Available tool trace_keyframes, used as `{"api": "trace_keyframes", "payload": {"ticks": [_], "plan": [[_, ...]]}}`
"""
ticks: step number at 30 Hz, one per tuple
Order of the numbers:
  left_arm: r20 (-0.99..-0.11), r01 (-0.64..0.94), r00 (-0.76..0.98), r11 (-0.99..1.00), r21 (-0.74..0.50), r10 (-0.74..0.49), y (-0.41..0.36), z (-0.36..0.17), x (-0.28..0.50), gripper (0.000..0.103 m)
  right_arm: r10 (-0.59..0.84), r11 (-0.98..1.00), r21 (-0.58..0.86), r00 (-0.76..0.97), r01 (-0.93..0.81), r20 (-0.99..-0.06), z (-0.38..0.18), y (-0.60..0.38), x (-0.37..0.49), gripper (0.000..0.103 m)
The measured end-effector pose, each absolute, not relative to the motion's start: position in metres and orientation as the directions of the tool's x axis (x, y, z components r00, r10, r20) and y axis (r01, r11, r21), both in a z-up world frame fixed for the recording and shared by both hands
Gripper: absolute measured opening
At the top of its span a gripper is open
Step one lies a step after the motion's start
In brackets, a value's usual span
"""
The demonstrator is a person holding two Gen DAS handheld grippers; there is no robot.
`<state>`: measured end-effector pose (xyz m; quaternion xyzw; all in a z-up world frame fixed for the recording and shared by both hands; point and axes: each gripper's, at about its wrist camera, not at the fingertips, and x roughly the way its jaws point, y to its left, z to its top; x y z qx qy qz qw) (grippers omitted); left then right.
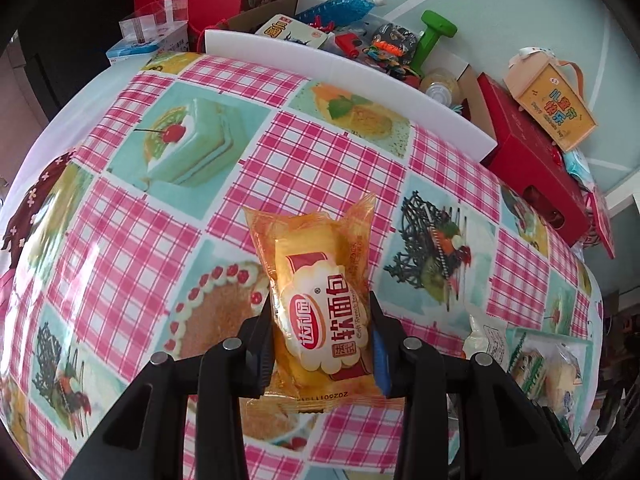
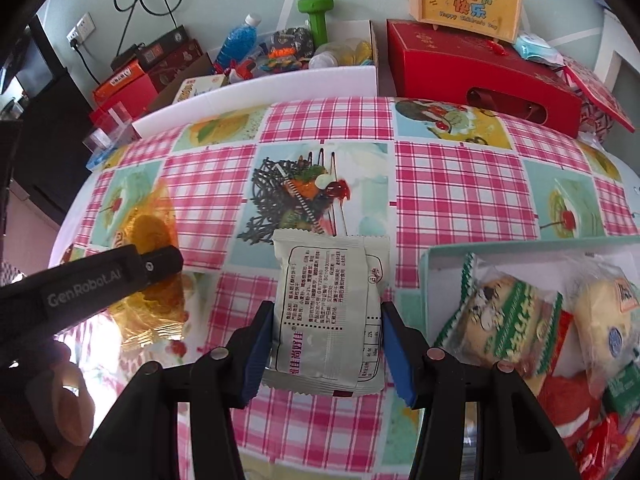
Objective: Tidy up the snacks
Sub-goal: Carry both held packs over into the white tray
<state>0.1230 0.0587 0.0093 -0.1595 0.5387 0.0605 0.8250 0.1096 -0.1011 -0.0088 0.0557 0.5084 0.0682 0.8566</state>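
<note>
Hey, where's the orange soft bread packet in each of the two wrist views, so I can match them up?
Left wrist: the orange soft bread packet sits low centre, clamped in the left gripper.
Right wrist: same packet at the left edge, partly hidden behind that gripper.
Shared landmark: the green dumbbell, beyond the table's far edge.

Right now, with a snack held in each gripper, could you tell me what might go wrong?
1. The left gripper squeezes the orange soft-bread packet; the bread may get crushed.
2. The right gripper holds the white snack packet by its edges; it could slip.
3. The teal tray already looks crowded, so added packets may spill.
</note>
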Motion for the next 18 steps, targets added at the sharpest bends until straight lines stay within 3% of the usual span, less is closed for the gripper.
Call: {"api": "trace_keyframes", "payload": {"ticks": [9,18], "plan": [[-0.890,-0.251,0.451,0.947,-0.200,-0.069,0.042,0.036,0.108,0.040,0.188,0.977,0.214,0.528,-0.013,-0.828,0.020,-0.125,0.066,0.055],[-0.853,-0.115,0.501,0.966,-0.232,-0.145,-0.003,0.062,0.093,0.040,0.136,0.968,0.236,0.602,0.089,-0.787,0.046,-0.175,0.030,0.055]]}}
